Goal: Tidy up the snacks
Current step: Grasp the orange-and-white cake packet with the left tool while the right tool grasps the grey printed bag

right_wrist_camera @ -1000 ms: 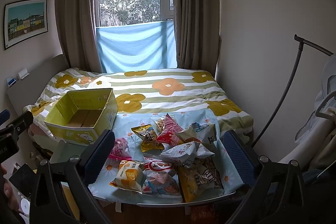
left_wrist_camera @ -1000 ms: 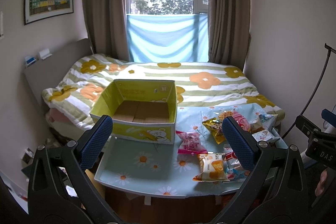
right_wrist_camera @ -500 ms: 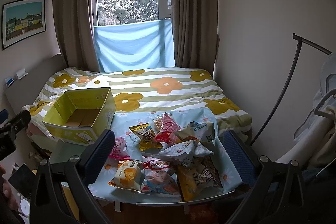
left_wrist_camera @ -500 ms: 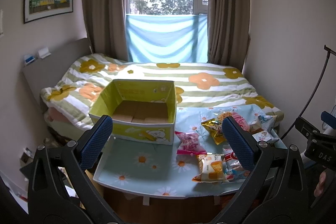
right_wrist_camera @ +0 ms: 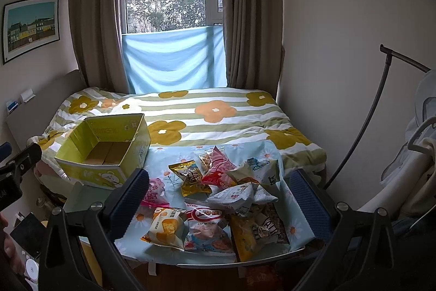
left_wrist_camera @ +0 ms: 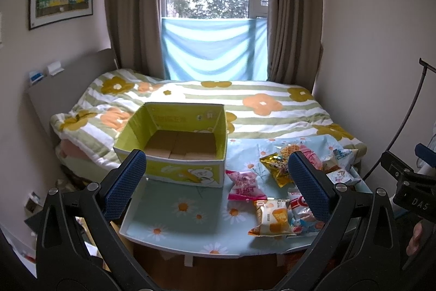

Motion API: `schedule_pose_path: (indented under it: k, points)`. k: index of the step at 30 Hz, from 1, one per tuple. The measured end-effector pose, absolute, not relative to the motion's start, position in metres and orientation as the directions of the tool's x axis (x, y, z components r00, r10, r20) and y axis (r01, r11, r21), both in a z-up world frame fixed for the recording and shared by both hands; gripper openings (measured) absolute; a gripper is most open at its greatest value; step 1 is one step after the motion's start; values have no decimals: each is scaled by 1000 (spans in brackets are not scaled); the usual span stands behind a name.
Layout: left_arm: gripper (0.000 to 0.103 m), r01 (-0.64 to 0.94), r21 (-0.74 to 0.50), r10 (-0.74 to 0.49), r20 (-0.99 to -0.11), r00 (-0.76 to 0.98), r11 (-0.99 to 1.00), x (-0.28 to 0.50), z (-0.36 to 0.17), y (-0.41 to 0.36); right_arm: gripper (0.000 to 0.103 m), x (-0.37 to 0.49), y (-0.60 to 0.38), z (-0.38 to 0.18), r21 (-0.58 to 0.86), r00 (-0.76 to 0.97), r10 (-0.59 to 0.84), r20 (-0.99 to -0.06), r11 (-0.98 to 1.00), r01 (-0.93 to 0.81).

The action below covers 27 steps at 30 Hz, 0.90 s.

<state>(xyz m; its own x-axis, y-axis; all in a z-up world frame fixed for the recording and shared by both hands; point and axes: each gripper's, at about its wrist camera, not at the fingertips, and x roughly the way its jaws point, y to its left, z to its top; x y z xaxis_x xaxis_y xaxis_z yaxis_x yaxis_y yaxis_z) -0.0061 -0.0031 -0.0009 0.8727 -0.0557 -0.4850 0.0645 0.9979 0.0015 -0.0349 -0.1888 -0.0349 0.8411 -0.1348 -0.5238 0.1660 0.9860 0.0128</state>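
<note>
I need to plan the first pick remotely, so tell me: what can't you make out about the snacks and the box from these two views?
- Right wrist view: the snack pile overlaps, so its exact count and the lowest packets are hidden.
- Left wrist view: the left gripper finger covers part of the red-and-white packet.
- Both views: the small print on the packets is too small to read.
- Right wrist view: the near wall of the yellow box hides part of its floor.

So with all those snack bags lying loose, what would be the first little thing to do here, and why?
Probably lower the open right gripper toward the nearest packet, the orange-and-white bag, and close on it. The yellow box stands with nothing in it, the snacks lie loose on the table, and both grippers hold nothing.
</note>
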Motion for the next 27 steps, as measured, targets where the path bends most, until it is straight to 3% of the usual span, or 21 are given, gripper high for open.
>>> schedule_pose_path:
  k: [12, 27]
  points:
    - [103, 150, -34, -139, -608, 782, 988, 22, -23, -3, 103, -22, -192, -46, 18, 784, -160, -600, 977, 213]
    - [103, 241, -131, -231, -860, 454, 962, 87, -161, -56, 103, 31, -251, -134, 104, 628, -51, -776, 973, 207]
